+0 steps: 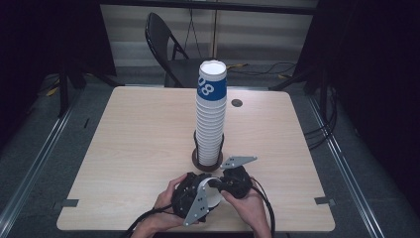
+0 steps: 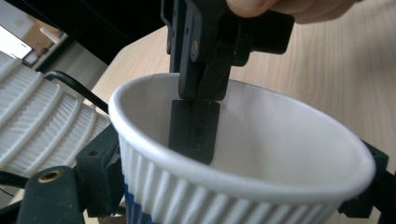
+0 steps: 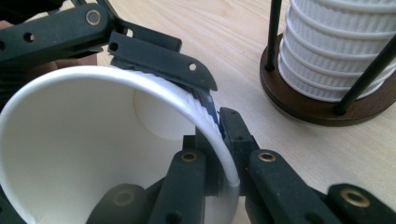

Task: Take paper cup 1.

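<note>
A white ribbed paper cup (image 1: pixel 214 199) with a blue band lies tilted just above the table's front edge, held between both grippers. My left gripper (image 2: pixel 233 172) spans the cup's (image 2: pixel 243 140) outside, one jaw against each side of the ribbed wall. My right gripper (image 3: pixel 217 135) is shut on the cup's (image 3: pixel 93 140) rim, one jaw inside and one outside. In the left gripper view, the right gripper (image 2: pixel 196 112) reaches down into the cup's mouth. A tall stack of like cups (image 1: pixel 211 114) stands in a round wooden holder (image 1: pixel 205 162) with black rods, just beyond the grippers.
The wooden table (image 1: pixel 138 129) has a small round hole (image 1: pixel 236 103) behind the stack. A black folding chair (image 1: pixel 166 44) stands past the far edge. The holder's base (image 3: pixel 303 102) and rods are close to the right gripper. Cables trail off the front edge.
</note>
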{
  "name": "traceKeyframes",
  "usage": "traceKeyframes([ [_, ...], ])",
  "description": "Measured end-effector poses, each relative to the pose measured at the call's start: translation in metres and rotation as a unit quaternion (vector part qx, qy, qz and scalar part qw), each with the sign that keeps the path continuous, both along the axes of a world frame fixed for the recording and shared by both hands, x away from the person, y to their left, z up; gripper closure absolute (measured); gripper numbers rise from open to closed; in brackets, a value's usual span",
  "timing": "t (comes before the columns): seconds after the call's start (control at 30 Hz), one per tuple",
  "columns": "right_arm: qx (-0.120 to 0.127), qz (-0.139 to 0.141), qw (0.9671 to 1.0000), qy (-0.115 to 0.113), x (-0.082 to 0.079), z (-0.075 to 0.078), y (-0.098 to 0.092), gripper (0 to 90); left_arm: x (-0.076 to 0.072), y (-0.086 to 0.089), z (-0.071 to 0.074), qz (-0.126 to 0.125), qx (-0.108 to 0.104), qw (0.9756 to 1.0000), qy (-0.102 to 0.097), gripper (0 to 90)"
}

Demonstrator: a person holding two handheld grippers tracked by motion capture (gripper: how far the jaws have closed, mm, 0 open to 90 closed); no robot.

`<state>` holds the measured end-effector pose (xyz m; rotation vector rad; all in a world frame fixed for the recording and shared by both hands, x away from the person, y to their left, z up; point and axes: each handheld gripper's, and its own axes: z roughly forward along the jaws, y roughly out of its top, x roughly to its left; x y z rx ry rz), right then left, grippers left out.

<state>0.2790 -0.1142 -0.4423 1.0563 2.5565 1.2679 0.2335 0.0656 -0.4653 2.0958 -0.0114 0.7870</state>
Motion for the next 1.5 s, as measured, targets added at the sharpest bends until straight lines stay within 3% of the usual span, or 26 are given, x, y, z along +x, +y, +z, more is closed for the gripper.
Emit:
traceKeyframes([
  [0.07, 0.008, -0.005, 1.0000, -0.002, 0.000, 0.000, -0.001, 83.4, 0.001, 0.001, 0.000, 0.004, -0.001, 1.0000, 0.002, 18.4],
  [0.1, 0.013, -0.010, 0.9998, -0.009, -0.001, -0.001, -0.001, 81.0, 0.002, 0.003, 0.001, 0.003, -0.014, 0.9998, 0.016, 18.4],
  [0.3, 0.026, -0.027, 0.9991, -0.018, -0.002, -0.001, -0.003, 72.9, 0.009, 0.010, 0.002, 0.007, -0.036, 0.9986, 0.039, 18.3],
  [0.47, 0.033, -0.039, 0.9982, -0.031, -0.005, 0.001, -0.006, 66.2, 0.013, 0.014, 0.001, 0.007, -0.050, 0.9979, 0.041, 18.4],
  [0.63, 0.049, -0.064, 0.9944, -0.070, -0.011, 0.001, -0.008, 51.1, 0.019, 0.022, 0.002, 0.010, -0.095, 0.9930, 0.070, 18.4],
  [0.7, 0.054, -0.066, 0.9935, -0.076, -0.012, 0.001, -0.008, 50.8, 0.021, 0.025, 0.002, 0.010, -0.109, 0.9907, 0.081, 18.5],
  [0.77, 0.077, -0.073, 0.9895, -0.099, -0.015, 0.001, -0.010, 46.3, 0.024, 0.028, 0.001, 0.023, -0.112, 0.9900, 0.082, 18.5],
  [0.8, 0.077, -0.073, 0.9895, -0.099, -0.015, 0.001, -0.010, 46.3, 0.024, 0.028, 0.001, 0.023, -0.112, 0.9900, 0.082, 18.4],
  [0.83, 0.102, -0.078, 0.9870, -0.097, -0.016, 0.001, -0.012, 44.1, 0.026, 0.031, 0.001, 0.025, -0.119, 0.9888, 0.088, 18.4],
  [0.9, 0.105, -0.080, 0.9862, -0.100, -0.016, 0.001, -0.013, 44.0, 0.028, 0.035, 0.001, 0.028, -0.126, 0.9873, 0.093, 18.5],
  [0.97, 0.110, -0.089, 0.9831, -0.116, -0.018, 0.001, -0.014, 42.9, 0.031, 0.040, 0.001, 0.035, -0.134, 0.9856, 0.097, 18.5],
  [1.07, 0.128, -0.099, 0.9774, -0.136, -0.021, 0.002, -0.018, 41.7, 0.035, 0.045, 0.002, 0.037, -0.143, 0.9832, 0.108, 18.5],
  [1.1, 0.139, -0.105, 0.9736, -0.147, -0.023, 0.002, -0.020, 39.6, 0.036, 0.047, 0.002, 0.036, -0.147, 0.9823, 0.111, 18.4],
  [1.13, 0.139, -0.105, 0.9736, -0.147, -0.023, 0.002, -0.020, 39.6, 0.037, 0.047, 0.003, 0.038, -0.148, 0.9820, 0.111, 18.4],
  [1.17, 0.147, -0.114, 0.9701, -0.156, -0.024, 0.002, -0.022, 38.9, 0.038, 0.049, 0.004, 0.045, -0.150, 0.9811, 0.114, 18.4],
  [1.2, 0.151, -0.117, 0.9686, -0.159, -0.025, 0.002, -0.023, 38.4, 0.041, 0.052, 0.005, 0.050, -0.152, 0.9801, 0.117, 18.4],
  [1.3, 0.154, -0.125, 0.9650, -0.171, -0.027, 0.001, -0.025, 37.3, 0.043, 0.056, 0.006, 0.057, -0.157, 0.9785, 0.121, 18.4],
  [1.33, 0.162, -0.134, 0.9617, -0.176, -0.029, 0.001, -0.026, 35.1, 0.044, 0.057, 0.007, 0.061, -0.160, 0.9776, 0.122, 18.4],
  [1.37, 0.154, -0.144, 0.9601, -0.184, -0.031, -0.001, -0.027, 33.5, 0.047, 0.059, 0.007, 0.066, -0.164, 0.9762, 0.125, 18.4],
  [1.5, 0.146, -0.157, 0.9585, -0.188, -0.032, -0.005, -0.027, 29.9, 0.054, 0.070, 0.011, 0.074, -0.184, 0.9701, 0.139, 18.4],
])
